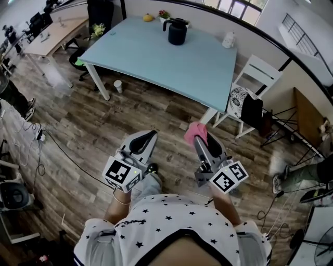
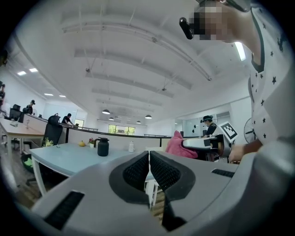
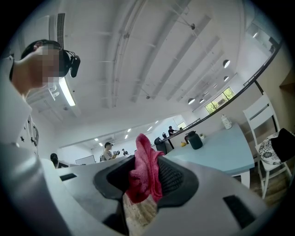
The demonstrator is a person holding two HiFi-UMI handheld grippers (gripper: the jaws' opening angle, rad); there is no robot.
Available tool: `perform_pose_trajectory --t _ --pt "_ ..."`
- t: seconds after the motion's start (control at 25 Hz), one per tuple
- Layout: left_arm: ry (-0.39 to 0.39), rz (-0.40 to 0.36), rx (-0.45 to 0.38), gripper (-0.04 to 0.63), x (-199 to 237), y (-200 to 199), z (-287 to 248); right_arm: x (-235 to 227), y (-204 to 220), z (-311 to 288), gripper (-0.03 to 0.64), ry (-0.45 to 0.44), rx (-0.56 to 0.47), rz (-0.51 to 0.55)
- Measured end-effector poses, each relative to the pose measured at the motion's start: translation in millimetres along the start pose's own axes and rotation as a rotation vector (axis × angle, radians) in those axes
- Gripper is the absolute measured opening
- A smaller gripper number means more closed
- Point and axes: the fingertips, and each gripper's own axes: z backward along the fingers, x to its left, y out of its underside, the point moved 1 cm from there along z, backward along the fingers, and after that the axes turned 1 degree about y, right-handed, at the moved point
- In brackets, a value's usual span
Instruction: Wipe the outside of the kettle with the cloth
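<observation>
A black kettle (image 1: 177,31) stands near the far edge of a pale blue table (image 1: 156,62), well ahead of both grippers; it shows small as the kettle (image 2: 103,147) in the left gripper view and the kettle (image 3: 194,140) in the right gripper view. My right gripper (image 1: 198,136) is shut on a pink cloth (image 1: 194,132), which bunches up between the jaws as the cloth (image 3: 144,168). My left gripper (image 1: 146,140) is shut with nothing in it, its pads (image 2: 138,171) pressed together. Both are held low in front of the person, over the wood floor.
A white bottle (image 1: 228,39), a yellow fruit (image 1: 148,17) and a small flower pot (image 1: 164,14) sit on the table. A white chair (image 1: 244,96) with dark items stands at the table's right. A cup (image 1: 118,85) and cables (image 1: 57,145) lie on the floor.
</observation>
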Motion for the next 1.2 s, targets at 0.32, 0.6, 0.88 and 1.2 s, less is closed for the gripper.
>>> perform_pose_trajectory --t 0.32,0.6,0.88,1.2 --pt "0.013 -0.014 -0.012 0.032 55 -12 -1 5 -4 -51 0.149 0.021 -0.008 0.014" --pt "0.046 -0.019 -0.030 0.032 95 -17 -10 5 -5 -86 0.150 0.050 -0.025 0.033" --pt "0.067 -0.020 -0.036 0.032 125 -19 -15 4 -3 -116 0.150 0.064 -0.035 0.034" --pt "0.076 -0.004 -0.029 0.032 134 -16 -24 0 -2 -125 0.150 0.068 -0.032 0.028"
